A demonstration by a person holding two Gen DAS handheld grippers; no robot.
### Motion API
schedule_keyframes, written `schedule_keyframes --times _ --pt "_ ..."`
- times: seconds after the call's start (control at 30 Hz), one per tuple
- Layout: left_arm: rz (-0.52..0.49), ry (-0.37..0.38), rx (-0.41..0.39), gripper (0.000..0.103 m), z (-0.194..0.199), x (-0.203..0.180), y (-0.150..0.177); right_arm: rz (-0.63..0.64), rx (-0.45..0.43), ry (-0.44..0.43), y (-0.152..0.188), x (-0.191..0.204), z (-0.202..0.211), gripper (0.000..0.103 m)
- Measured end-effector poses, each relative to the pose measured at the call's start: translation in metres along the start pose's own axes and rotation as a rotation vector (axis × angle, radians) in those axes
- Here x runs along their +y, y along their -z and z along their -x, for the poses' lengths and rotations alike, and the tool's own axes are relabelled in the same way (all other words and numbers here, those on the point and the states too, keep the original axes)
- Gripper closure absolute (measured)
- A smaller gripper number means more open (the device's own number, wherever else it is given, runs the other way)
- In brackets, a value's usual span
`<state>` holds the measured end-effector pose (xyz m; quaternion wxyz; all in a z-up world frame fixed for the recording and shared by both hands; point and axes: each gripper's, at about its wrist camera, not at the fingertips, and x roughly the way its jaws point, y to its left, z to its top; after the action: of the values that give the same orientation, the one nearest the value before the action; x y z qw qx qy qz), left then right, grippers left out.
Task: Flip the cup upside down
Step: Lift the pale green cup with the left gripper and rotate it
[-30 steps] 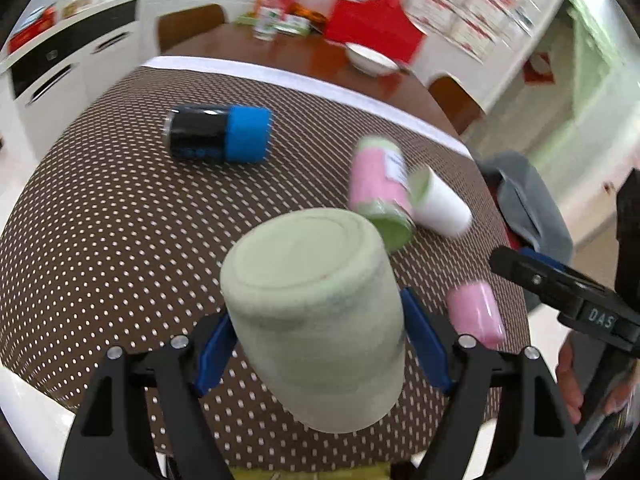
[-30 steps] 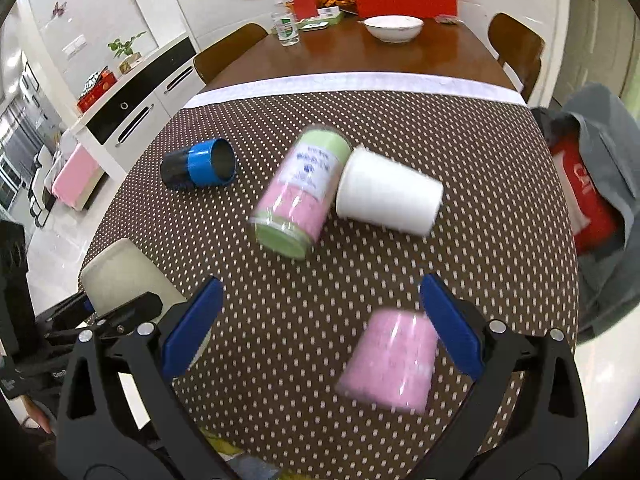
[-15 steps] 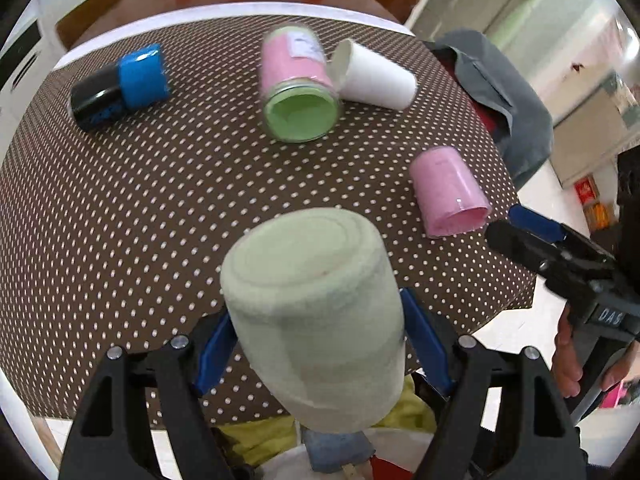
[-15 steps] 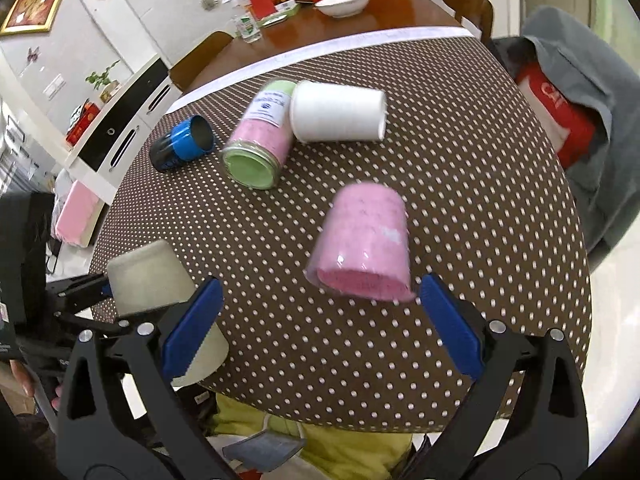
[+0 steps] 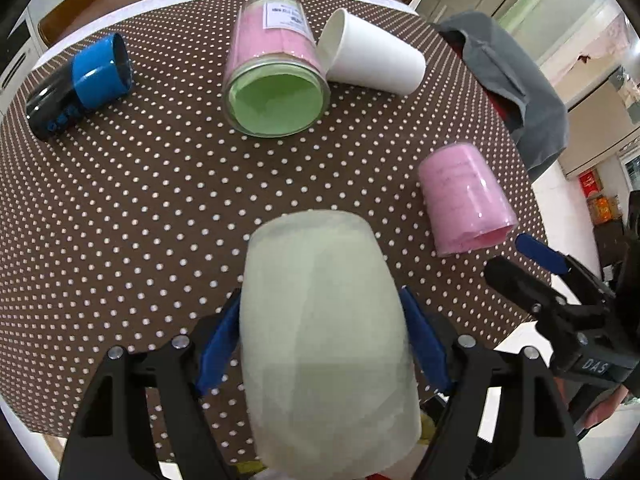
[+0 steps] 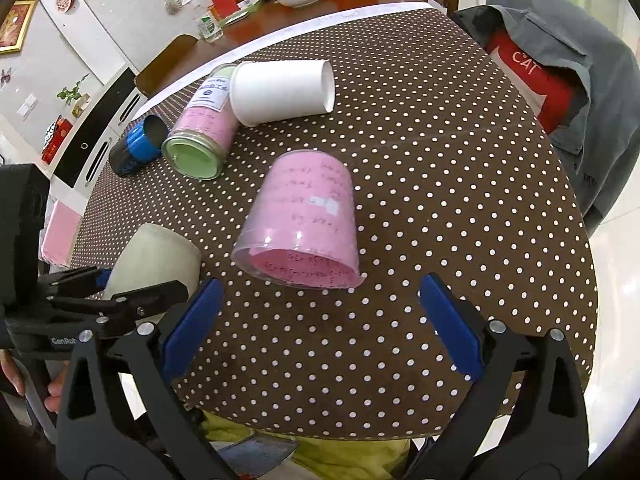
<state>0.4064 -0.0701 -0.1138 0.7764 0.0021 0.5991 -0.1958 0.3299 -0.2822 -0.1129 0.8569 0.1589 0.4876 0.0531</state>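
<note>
My left gripper (image 5: pixel 322 334) is shut on a pale green cup (image 5: pixel 324 336), its base pointing away from me, held over the near edge of the dotted brown table (image 5: pixel 140 208). The same cup (image 6: pixel 156 256) and left gripper (image 6: pixel 120 292) show at the left of the right wrist view. My right gripper (image 6: pixel 320 320) is open and empty, just in front of a pink cup (image 6: pixel 308 220) lying on its side with its mouth toward me. The pink cup (image 5: pixel 464 196) also lies right of the green cup in the left wrist view.
A glass jar (image 5: pixel 276 76) with pink and green filling, a white paper cup (image 5: pixel 372 60) and a blue-and-black cup (image 5: pixel 80 84) lie on their sides farther back. A grey jacket (image 6: pixel 560 60) hangs over a chair at the right. The table edge is just below me.
The left gripper has tipped the green cup downward and moved closer over the table. The right gripper has closed in on the pink cup, which now lies nearer.
</note>
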Motion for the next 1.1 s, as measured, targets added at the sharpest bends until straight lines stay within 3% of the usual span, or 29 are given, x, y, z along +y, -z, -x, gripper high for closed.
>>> schedule_keyframes --times 0.1,0.27,0.53,0.63,1.1 --pt "0.018 -0.005 -0.029 0.027 -0.001 0.001 -0.001 -0.002 -0.002 0.015 -0.002 -0.001 -0.002 0.006" --pt "0.029 0.024 -0.009 0.027 -0.008 0.003 0.0 0.003 -0.002 0.019 -0.002 0.002 -0.003 0.006" --pt "0.004 -0.039 -0.079 0.027 0.006 -0.001 0.0 0.025 -0.018 0.031 -0.004 0.014 0.003 0.006" --pt "0.013 -0.03 -0.082 0.027 0.011 0.001 -0.002 0.036 -0.029 0.034 -0.005 0.02 0.008 0.006" --pt "-0.035 -0.021 -0.21 0.027 0.07 0.014 0.002 0.086 -0.121 0.026 -0.021 0.059 0.041 0.006"
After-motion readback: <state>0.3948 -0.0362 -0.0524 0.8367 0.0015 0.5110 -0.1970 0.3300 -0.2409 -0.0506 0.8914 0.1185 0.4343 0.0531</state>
